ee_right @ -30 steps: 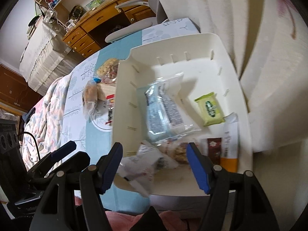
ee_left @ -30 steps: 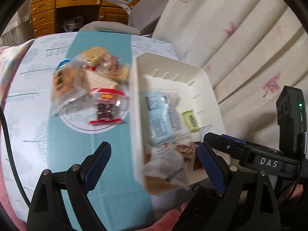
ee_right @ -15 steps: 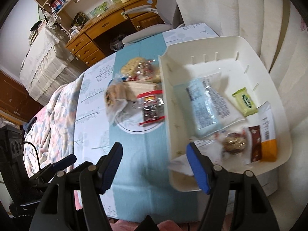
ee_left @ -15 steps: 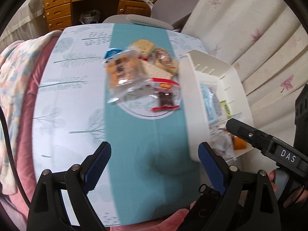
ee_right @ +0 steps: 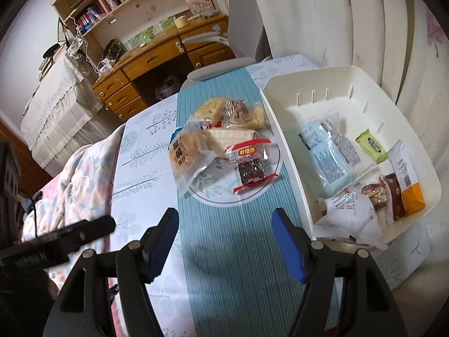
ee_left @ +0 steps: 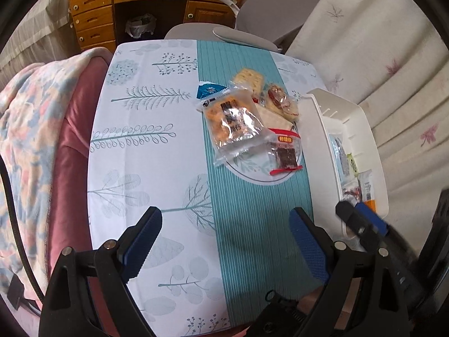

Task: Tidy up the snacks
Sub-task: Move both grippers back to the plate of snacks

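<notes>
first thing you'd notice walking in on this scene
A heap of wrapped snacks sits on a glass plate mid-table on the teal runner. Right of it, a white bin already holds several packets. Both tools hover open and empty at the table's near edge.

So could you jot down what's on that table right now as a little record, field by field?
surface: table with a leaf-print cloth and a teal striped runner
plate: clear glass plate on the runner, piled with wrapped snacks
front of plate: red-edged packet with a dark snack inside
left of plate: biscuit pack hanging over the rim
bin: white bin to the right of the plate, several snacks already inside
in bin: pale blue packet, small green packet
left claw: open, empty
right claw: open, empty
</notes>
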Demonstrator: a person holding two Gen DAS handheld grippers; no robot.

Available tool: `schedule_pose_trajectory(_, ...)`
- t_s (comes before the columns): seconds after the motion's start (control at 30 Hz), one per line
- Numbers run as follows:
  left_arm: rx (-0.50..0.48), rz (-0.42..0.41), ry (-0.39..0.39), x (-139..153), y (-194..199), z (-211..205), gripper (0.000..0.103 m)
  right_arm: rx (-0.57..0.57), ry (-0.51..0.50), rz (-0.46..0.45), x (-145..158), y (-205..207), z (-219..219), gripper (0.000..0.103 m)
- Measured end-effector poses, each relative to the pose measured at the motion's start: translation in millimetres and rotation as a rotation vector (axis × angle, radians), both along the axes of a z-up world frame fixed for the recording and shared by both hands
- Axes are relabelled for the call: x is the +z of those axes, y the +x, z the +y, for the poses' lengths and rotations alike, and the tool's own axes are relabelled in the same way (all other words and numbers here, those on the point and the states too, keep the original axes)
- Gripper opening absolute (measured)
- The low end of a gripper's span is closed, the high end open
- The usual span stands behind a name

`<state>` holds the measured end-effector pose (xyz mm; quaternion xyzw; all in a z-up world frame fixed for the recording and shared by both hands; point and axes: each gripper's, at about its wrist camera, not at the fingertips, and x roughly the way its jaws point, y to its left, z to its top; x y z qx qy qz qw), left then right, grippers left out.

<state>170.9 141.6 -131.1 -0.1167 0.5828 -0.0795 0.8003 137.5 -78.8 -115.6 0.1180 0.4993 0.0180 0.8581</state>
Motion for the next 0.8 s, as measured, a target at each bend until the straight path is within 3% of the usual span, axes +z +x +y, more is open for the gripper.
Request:
schedule_pose_trajectory(0.27,0.056,0.04,-0.035,-12.2,42.8,5.1,0.091,-0.001,-0.147,-0.1,-20.2,-0.2,21.5,0.069)
schedule_pose_trajectory(0.8,0.135,0.117,-0.139,-69.0,119.2,-17.4,0.091,-0.049,-0.238,-0.209,-77.1,29.8,30.8,0.069)
